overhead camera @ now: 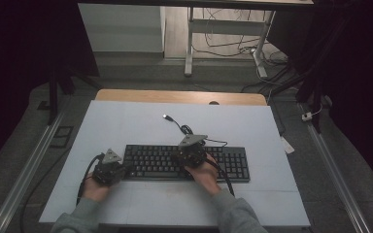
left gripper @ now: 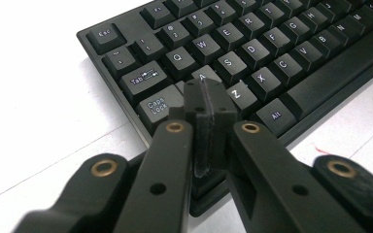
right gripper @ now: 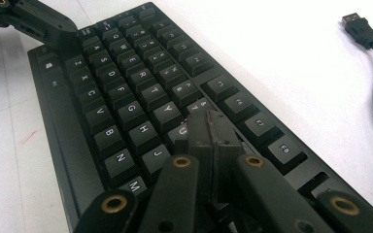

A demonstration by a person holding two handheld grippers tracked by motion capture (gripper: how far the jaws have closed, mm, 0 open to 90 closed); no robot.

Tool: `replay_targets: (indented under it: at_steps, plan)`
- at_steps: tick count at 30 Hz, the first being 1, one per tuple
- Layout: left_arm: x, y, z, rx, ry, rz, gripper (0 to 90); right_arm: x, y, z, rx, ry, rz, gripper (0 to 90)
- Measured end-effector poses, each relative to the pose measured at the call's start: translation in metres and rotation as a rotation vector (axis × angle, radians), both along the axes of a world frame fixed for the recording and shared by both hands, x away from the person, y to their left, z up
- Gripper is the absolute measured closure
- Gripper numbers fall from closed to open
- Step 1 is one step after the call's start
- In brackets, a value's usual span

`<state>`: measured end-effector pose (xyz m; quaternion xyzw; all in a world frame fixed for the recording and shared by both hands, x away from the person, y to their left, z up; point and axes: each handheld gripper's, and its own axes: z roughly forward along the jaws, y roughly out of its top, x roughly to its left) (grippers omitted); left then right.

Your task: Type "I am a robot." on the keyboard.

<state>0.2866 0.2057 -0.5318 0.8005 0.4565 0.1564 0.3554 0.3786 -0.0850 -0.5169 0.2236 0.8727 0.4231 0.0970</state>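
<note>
Keyboard (overhead camera: 187, 163) lies mid-table (overhead camera: 126, 121); left gripper (overhead camera: 119, 171) at its left end, right gripper (overhead camera: 190, 154) over its middle. Left gripper view: clenched tips (left gripper: 209, 104) over Caps Lock/A, holding nothing. Right gripper view: clenched tips (right gripper: 212, 130) near U; USB plug (right gripper: 357, 26) lies apart.

The black keyboard (overhead camera: 187, 163) lies across the middle of the white table top (overhead camera: 126, 121), with bare surface open beyond it, in front of it and to both sides. Its loose cable (overhead camera: 184, 128) coils just behind the right half, ending in a USB plug (overhead camera: 167, 117) that lies free on the surface. The left gripper (overhead camera: 110, 167) sits at the keyboard's left end and the right gripper (overhead camera: 192, 150) over its middle, keys uncovered between them.
</note>
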Motion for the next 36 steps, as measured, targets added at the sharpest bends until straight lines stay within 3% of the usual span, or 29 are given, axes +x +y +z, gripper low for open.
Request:
replay_targets:
  at_steps: [7,12,18,23,32,36]
  plan:
    - [0.000,0.000,-0.001,0.005,-0.001,-0.002,88.4,-0.001,0.002,-0.001,-0.019,-0.015,-0.002,89.4]
    - [0.000,0.001,-0.001,-0.003,0.003,-0.004,88.4,0.000,0.005,-0.003,-0.063,-0.014,-0.004,89.7]
    - [0.001,0.001,-0.001,-0.010,0.005,-0.002,88.4,-0.001,0.005,-0.002,-0.065,-0.013,-0.009,89.7]
    - [0.000,0.002,-0.001,-0.006,0.000,0.003,88.3,-0.004,0.002,0.006,-0.019,-0.040,-0.011,89.7]
    - [-0.003,0.007,0.005,-0.040,-0.037,0.026,88.3,-0.004,-0.007,0.015,0.061,-0.023,-0.006,89.5]
    - [-0.005,0.010,0.008,-0.076,-0.063,0.038,82.3,-0.006,-0.011,0.016,0.079,-0.024,0.002,77.1]
